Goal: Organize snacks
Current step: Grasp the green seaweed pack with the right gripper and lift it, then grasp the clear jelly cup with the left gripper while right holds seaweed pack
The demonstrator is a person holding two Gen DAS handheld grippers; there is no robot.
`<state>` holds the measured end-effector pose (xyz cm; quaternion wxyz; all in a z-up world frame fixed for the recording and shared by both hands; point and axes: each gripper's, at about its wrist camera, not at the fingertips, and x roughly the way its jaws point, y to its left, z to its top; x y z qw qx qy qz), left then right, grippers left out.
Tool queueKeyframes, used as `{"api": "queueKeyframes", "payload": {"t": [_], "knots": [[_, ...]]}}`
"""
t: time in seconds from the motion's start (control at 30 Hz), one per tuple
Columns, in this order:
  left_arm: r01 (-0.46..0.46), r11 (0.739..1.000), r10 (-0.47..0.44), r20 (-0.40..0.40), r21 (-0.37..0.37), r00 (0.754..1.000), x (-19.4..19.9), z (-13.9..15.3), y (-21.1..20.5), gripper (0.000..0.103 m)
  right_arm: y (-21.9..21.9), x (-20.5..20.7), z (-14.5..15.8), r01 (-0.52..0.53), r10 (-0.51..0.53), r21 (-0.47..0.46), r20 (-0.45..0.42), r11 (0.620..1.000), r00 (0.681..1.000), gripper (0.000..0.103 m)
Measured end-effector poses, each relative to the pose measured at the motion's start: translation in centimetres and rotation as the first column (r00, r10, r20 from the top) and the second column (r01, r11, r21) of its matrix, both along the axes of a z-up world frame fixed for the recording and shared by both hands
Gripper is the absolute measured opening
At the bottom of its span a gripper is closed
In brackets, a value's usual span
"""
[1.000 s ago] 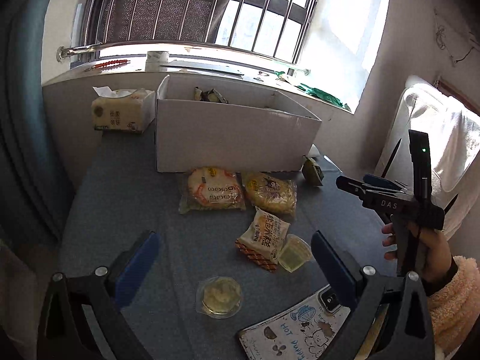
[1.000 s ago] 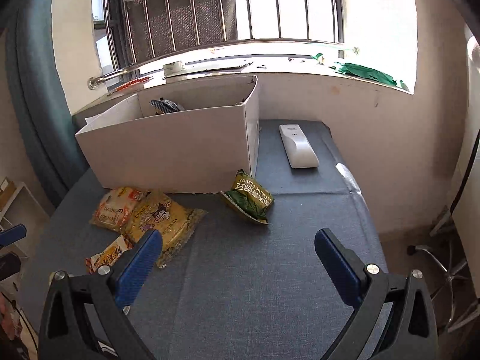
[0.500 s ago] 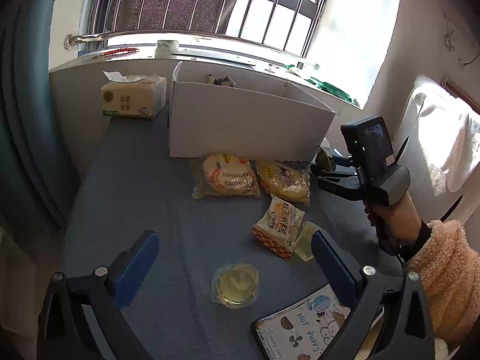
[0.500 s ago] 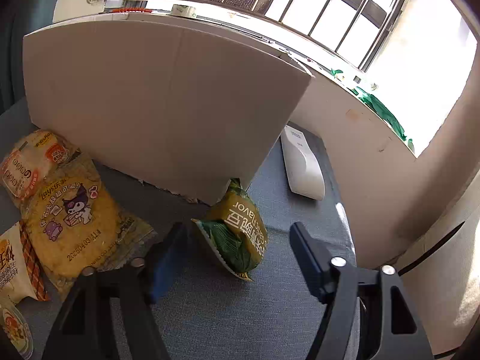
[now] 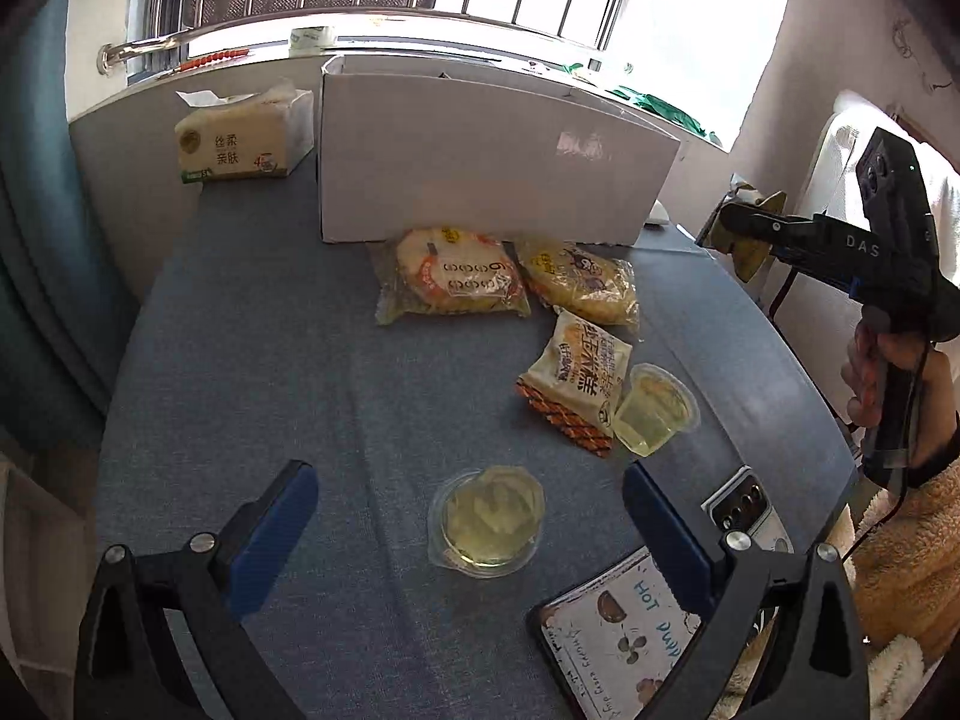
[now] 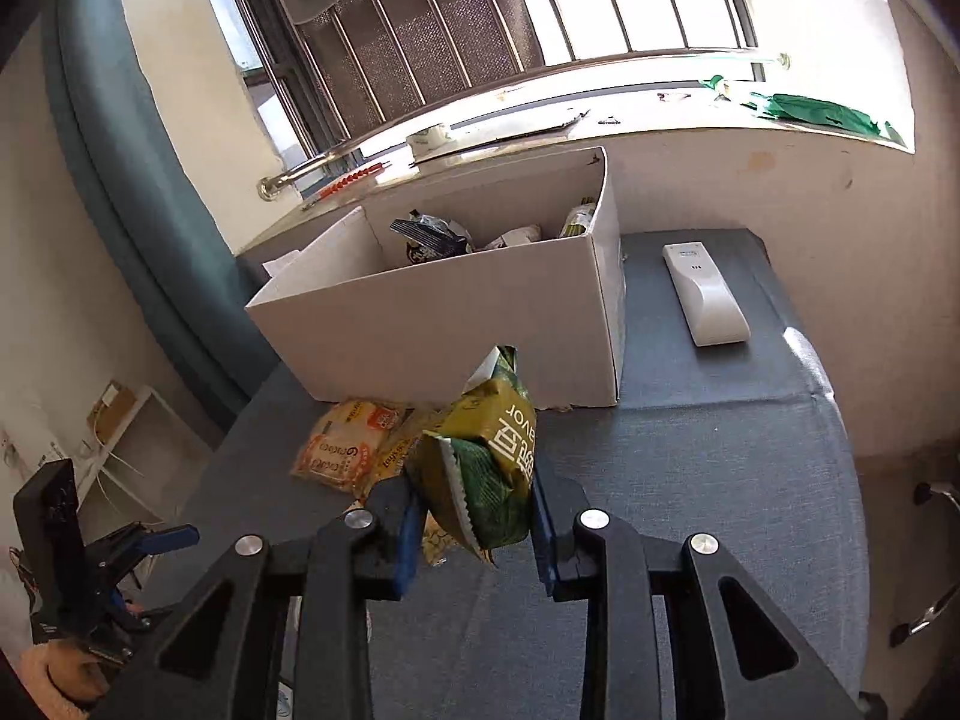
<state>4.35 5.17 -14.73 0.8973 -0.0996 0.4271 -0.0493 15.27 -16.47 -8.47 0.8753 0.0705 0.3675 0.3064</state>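
My right gripper is shut on a green snack packet and holds it above the table, in front of the white cardboard box, which holds several snacks. In the left wrist view the right gripper holds the packet at the box's right end. My left gripper is open and empty, low over a clear jelly cup. Two round cake packets, a small orange-trimmed packet and a second jelly cup lie on the blue table.
A tissue pack stands left of the box. A white remote lies right of it. A phone and a printed notebook lie at the table's near right edge. A windowsill runs behind the box.
My right gripper has shut on the green packet and lifted it off the table, up toward the box's height. My left gripper has come lower and closer over the near jelly cup.
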Motion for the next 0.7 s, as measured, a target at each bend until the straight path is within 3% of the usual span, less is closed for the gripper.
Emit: {"api": "queueKeyframes", "payload": {"t": [0.13,0.3,0.37,0.4,0.47,0.5,0.7], "knots": [[0.000,1.000,0.000,-0.024,-0.012,1.000,0.5,-0.7,0.3,0.103,-0.8,-3.0,0.8,-0.017,0.018,0.113,-0.005,0.993,1.000,0.032],[0.030,0.999,-0.029,-0.048,0.012,0.998,1.0,-1.3,-0.7,0.103,-1.6,-5.7,0.8,-0.010,0.011,0.136,-0.010,0.991,1.000,0.032],[0.038,0.999,-0.037,-0.065,0.017,0.997,1.2,-1.7,-0.8,0.097,-2.1,-6.4,0.7,-0.002,0.004,0.145,-0.011,0.989,1.000,0.032],[0.037,0.999,-0.035,-0.055,0.036,0.998,1.2,-1.6,-1.0,0.090,-2.3,-6.5,0.6,-0.001,0.003,0.144,-0.015,0.990,1.000,0.033],[0.040,0.997,-0.037,-0.050,0.069,0.998,1.1,-1.4,-1.0,0.051,-2.7,-6.7,0.5,0.009,-0.007,0.135,-0.017,0.991,1.000,0.033],[0.046,0.998,-0.045,-0.043,0.041,0.998,1.1,-1.3,-0.8,0.035,-2.8,-6.7,0.5,0.014,-0.011,0.137,-0.020,0.990,1.000,0.033],[0.059,0.998,-0.059,-0.019,0.010,0.998,0.5,-0.7,-0.5,0.035,-3.0,-6.7,0.0,0.020,-0.014,0.153,-0.037,0.988,0.999,0.033]]}}
